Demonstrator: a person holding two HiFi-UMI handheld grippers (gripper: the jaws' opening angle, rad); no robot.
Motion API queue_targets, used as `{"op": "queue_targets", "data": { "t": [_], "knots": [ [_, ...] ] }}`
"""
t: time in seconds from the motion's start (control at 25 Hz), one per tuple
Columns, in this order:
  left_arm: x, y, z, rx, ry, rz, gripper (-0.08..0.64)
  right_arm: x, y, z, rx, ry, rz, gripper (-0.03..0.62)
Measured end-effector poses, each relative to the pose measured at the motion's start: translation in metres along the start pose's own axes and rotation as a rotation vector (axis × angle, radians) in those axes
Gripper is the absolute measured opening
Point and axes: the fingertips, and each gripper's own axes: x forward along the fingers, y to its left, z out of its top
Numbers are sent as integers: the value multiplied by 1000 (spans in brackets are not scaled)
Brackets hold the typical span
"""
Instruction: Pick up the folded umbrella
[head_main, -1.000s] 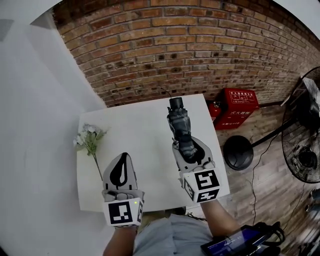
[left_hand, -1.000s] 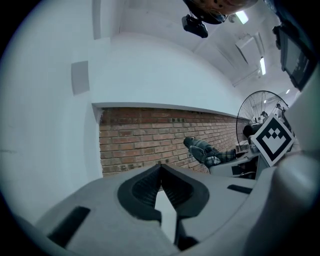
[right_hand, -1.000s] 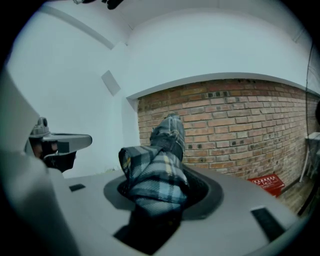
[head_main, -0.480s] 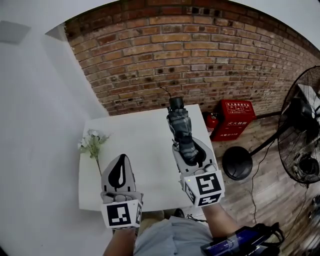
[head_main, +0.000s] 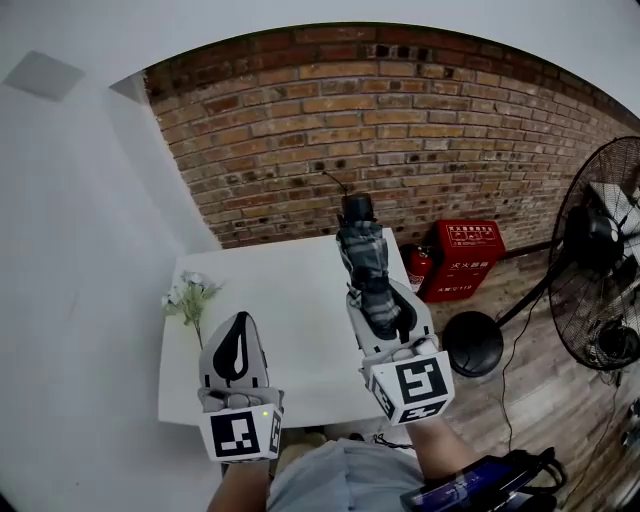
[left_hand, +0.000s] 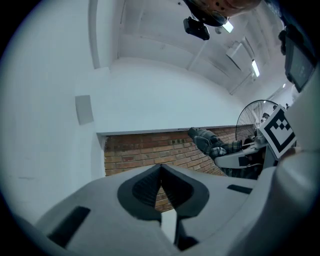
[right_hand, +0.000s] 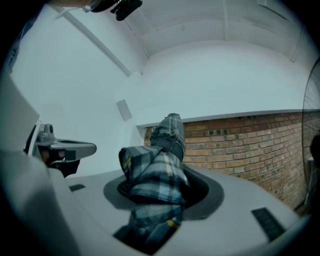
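Observation:
The folded umbrella (head_main: 364, 262), in dark plaid cloth with a black end cap, is clamped in my right gripper (head_main: 381, 303). It sticks out past the jaws toward the brick wall, above the white table (head_main: 290, 290). In the right gripper view the plaid bundle (right_hand: 159, 167) fills the gap between the jaws of the right gripper (right_hand: 162, 195). My left gripper (head_main: 236, 325) hovers over the table's near left part with its jaws together and nothing in them. The left gripper view shows the left gripper (left_hand: 160, 181) with tips touching, and the umbrella (left_hand: 214, 145) off to the right.
A small bunch of white flowers (head_main: 188, 298) lies at the table's left edge. A red box (head_main: 463, 258) and a fire extinguisher (head_main: 418, 268) stand against the brick wall. A floor fan (head_main: 603, 285) with a round base (head_main: 473, 343) stands on the right.
Both grippers have risen, and the umbrella has gone up with the right one, still clamped. The left gripper stays shut and empty.

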Motion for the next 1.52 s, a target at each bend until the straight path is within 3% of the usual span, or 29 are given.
{"op": "queue_targets", "data": {
  "t": [0.36,1.52],
  "knots": [
    [-6,2,36,20,-78,31,6,-15,-1,34,-38,-81,6,202],
    [6,-5,18,44,-50,27,6,-4,-9,19,-31,-98,21,204]
  ]
}}
